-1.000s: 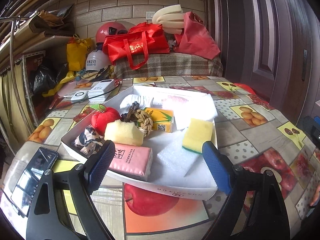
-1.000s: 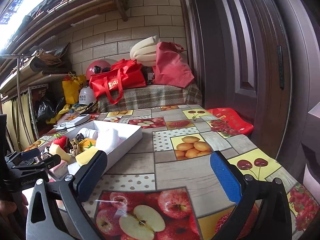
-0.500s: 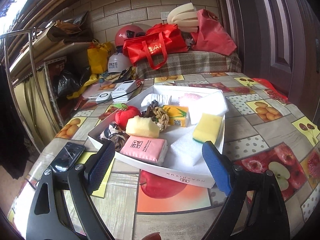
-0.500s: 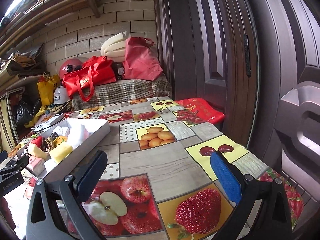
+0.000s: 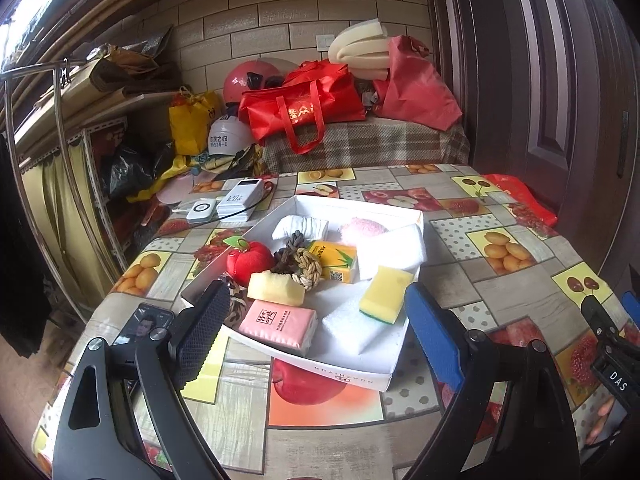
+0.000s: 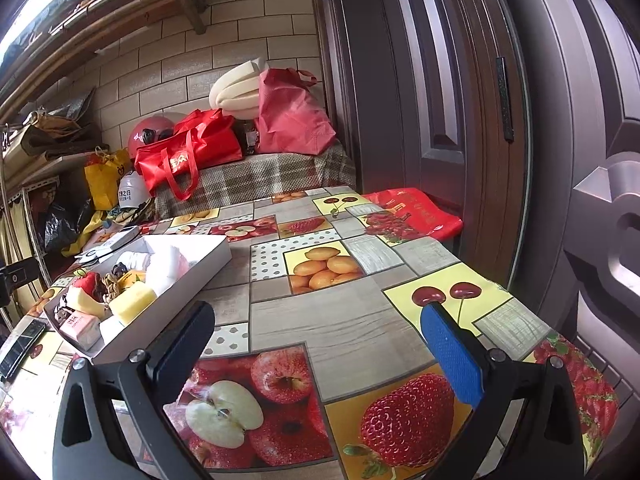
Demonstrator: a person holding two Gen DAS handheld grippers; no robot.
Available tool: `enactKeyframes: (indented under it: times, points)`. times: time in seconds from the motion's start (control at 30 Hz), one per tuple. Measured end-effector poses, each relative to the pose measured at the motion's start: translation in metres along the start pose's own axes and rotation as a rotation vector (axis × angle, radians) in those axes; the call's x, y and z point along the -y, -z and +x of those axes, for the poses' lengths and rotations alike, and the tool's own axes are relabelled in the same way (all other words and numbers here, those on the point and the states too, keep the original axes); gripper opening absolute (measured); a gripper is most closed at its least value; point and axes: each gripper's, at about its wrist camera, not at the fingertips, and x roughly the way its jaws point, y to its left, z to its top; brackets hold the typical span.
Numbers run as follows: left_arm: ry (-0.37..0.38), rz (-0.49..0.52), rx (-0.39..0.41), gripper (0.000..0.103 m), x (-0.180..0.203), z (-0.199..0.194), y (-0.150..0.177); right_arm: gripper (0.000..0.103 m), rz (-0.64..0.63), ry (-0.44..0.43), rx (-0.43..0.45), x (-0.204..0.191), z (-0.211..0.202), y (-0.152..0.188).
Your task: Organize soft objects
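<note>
Above white tray (image 5: pixel 390 376) | left claw (image 5: pixel 316 328) wide (empty) | right claw (image 6: pixel 320 344) wide, empty

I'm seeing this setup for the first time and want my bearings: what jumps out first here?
The white tray in the middle of the fruit-patterned tablecloth draws the eye, crowded with soft things: a red stuffed apple at its left, a yellow sponge at its right, a pink tissue pack at its near edge. Behind the table, a bright red tote bag sits on a plaid-covered bench.
</note>
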Motion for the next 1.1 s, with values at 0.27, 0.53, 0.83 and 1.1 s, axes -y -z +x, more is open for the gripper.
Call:
enactKeyframes:
  times: [0.27, 0.53, 0.83, 1.1]
  points:
    - [-0.050, -0.073, -0.073, 0.090, -0.015, 0.013, 0.002, 0.103, -0.018, -0.004, 0.006, -0.003, 0.000, -0.001]
    - [-0.050, -0.076, -0.077, 0.090, -0.018, 0.013, 0.005, 0.103, -0.027, -0.005, 0.005, -0.004, -0.001, 0.000]
    - [-0.033, -0.064, -0.094, 0.090, -0.014, 0.017, 0.006, 0.103, -0.026, -0.007, 0.002, -0.005, -0.001, 0.000]
    - [-0.018, -0.070, -0.107, 0.090, -0.014, 0.020, 0.010, 0.103, -0.026, -0.007, 0.001, -0.004, -0.001, 0.000]
